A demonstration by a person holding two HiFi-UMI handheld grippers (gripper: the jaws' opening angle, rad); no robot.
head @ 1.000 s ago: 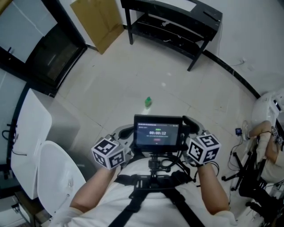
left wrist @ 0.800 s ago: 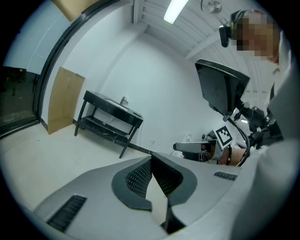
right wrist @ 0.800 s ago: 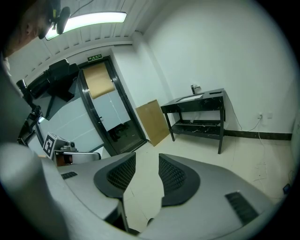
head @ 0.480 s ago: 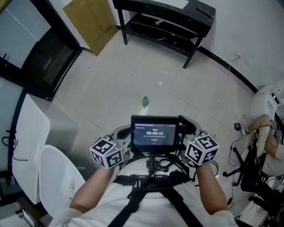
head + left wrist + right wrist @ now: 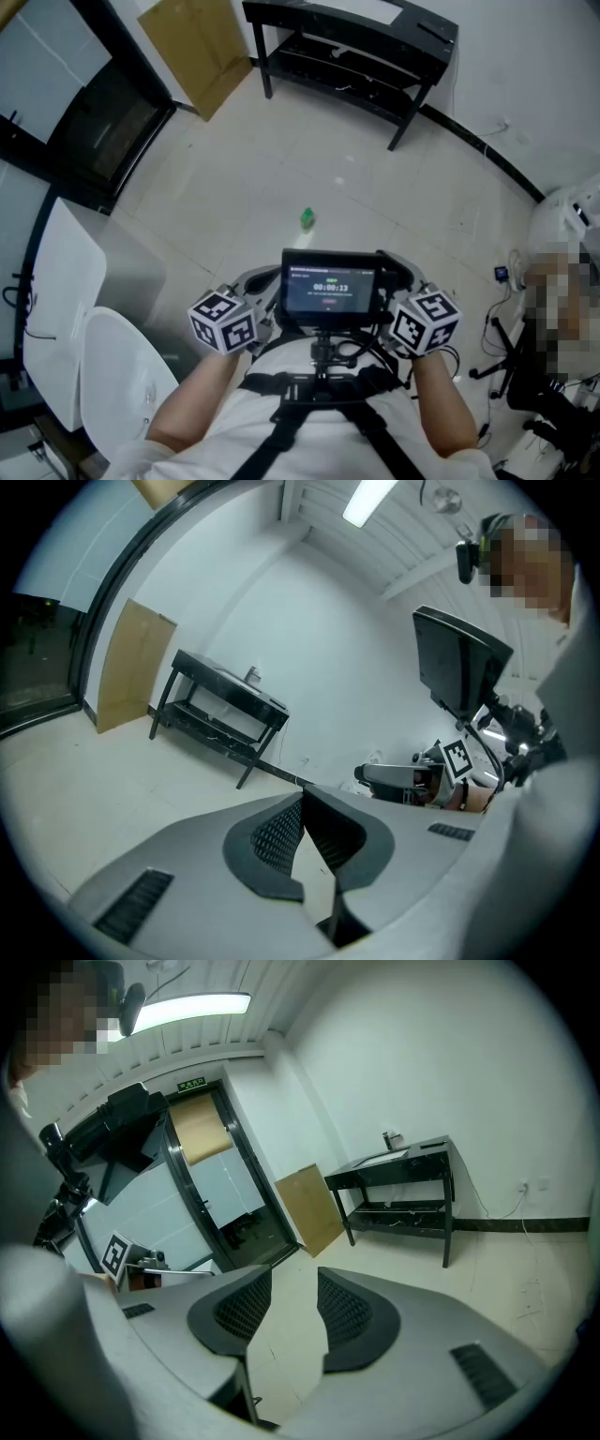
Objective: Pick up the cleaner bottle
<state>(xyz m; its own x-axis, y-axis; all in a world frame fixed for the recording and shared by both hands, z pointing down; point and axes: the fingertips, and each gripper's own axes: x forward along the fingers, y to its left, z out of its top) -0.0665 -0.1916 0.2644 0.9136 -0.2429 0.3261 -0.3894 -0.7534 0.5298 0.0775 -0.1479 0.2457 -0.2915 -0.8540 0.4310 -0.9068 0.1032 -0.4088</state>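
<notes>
Cleaner bottle (image 5: 307, 219) sits well ahead; left claw (image 5: 302, 801) clenched, right claw (image 5: 293, 1288) released, both chest-close

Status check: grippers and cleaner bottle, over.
Left gripper shut, empty. Right gripper open, empty. Green cleaner bottle on floor ahead, untouched. Nothing in between.

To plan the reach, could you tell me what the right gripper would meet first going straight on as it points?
Probably bare floor: the right gripper tilts down and only tiles show between its open fingers. The green cleaner bottle does not show there.
</notes>
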